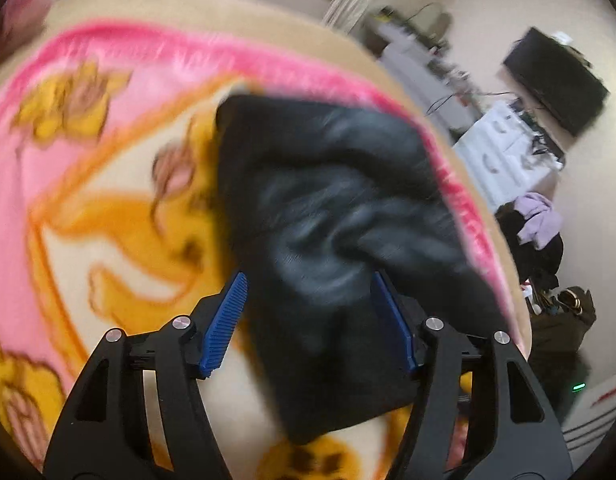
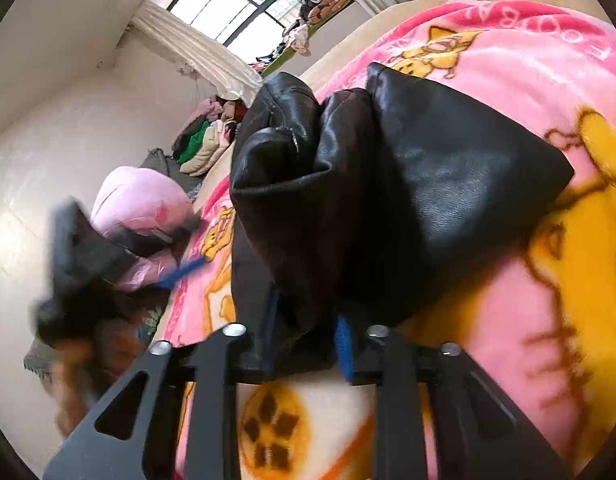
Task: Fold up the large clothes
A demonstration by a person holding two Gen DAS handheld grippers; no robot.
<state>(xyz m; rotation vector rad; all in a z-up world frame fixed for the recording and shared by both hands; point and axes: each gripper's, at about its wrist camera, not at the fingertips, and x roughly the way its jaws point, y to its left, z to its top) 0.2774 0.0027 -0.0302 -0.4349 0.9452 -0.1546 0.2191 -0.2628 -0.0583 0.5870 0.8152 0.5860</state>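
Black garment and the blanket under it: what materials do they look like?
Black garment: leather or faux leather, by its smooth semi-gloss sheen, fine grain and stiff creases; which one is unclear. Blanket: plush fleece, matte and fuzzy, with printed pink and yellow cartoon pattern.

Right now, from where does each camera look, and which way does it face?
Left wrist: sits behind the left gripper, looking down at the black leather garment on the pink blanket; its blue-padded fingers show, apart.
Right wrist: sits behind the right gripper, facing the garment and the window; black linkages show.
Shared: garment and blanket.
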